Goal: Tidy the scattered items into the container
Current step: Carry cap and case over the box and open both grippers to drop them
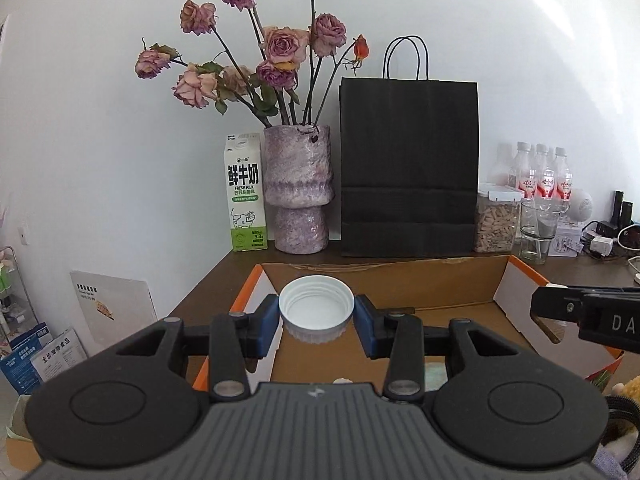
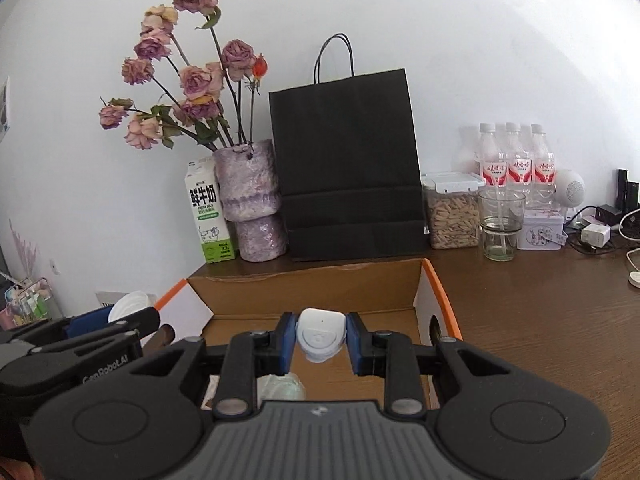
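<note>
1. Two hand-held tools hover over one open cardboard box (image 1: 400, 280) with orange edges, set on a brown bench (image 2: 540, 320).
2. The left tool (image 1: 316, 316) is closed about a third of the way on one white screw cap (image 1: 317, 307), its blue pads (image 1: 269, 320) pressing both sides; the cap hangs open side up above the box's left part.
3. The right tool (image 2: 320, 338) is nearly closed, pinching one small white plastic gadget (image 2: 321, 334) above the box's middle.
4. Inside the box, under the right tool, lies one pale crumpled item (image 2: 280, 388); what it is cannot be told.
5. Behind the box, against the wall, stand one black paper bag (image 1: 408, 168), one purple vase (image 1: 298, 188) of dried roses (image 1: 280, 46) left of the bag, and one milk carton (image 1: 244, 192) left of the vase.
6. Right of the bag: one clear tub of seeds (image 2: 452, 216), one empty glass (image 2: 500, 224), three red-labelled bottles (image 2: 518, 160) plainly seen, one white tin (image 2: 542, 230) and one round white speaker (image 2: 570, 188).
7. Farther right of the box, chargers and cables (image 2: 596, 234) crowd the bench; their number cannot be counted.
</note>
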Action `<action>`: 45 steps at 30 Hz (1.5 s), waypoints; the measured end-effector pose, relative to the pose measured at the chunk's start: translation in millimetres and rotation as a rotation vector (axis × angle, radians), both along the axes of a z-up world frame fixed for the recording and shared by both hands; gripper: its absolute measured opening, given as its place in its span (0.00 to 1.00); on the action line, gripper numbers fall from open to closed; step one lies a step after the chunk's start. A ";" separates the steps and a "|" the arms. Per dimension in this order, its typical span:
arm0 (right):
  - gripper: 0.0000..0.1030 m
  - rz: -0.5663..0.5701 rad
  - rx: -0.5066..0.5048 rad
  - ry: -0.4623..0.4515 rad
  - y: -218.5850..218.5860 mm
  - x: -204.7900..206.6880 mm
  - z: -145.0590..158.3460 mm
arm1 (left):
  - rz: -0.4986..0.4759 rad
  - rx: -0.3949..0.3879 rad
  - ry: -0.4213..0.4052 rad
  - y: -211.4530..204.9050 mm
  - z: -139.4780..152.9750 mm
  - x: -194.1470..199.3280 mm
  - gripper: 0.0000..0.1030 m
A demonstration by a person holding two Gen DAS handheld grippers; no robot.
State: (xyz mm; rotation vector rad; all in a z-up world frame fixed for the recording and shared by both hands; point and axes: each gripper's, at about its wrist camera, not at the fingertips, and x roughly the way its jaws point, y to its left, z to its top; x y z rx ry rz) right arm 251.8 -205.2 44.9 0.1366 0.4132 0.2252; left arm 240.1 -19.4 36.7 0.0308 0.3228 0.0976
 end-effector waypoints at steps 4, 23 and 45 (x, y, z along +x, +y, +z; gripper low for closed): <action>0.25 0.005 -0.019 0.011 4.4 0.7 -6.8 | 0.015 0.022 0.004 0.8 -6.3 -1.3 0.40; 1.00 -0.024 -0.103 -0.028 16.3 -16.0 -6.9 | 0.068 0.046 -0.007 -0.3 -9.6 -8.1 1.00; 1.00 -0.014 -0.095 -0.084 11.7 -36.7 12.4 | 0.078 0.065 -0.056 -4.4 8.0 -29.4 1.00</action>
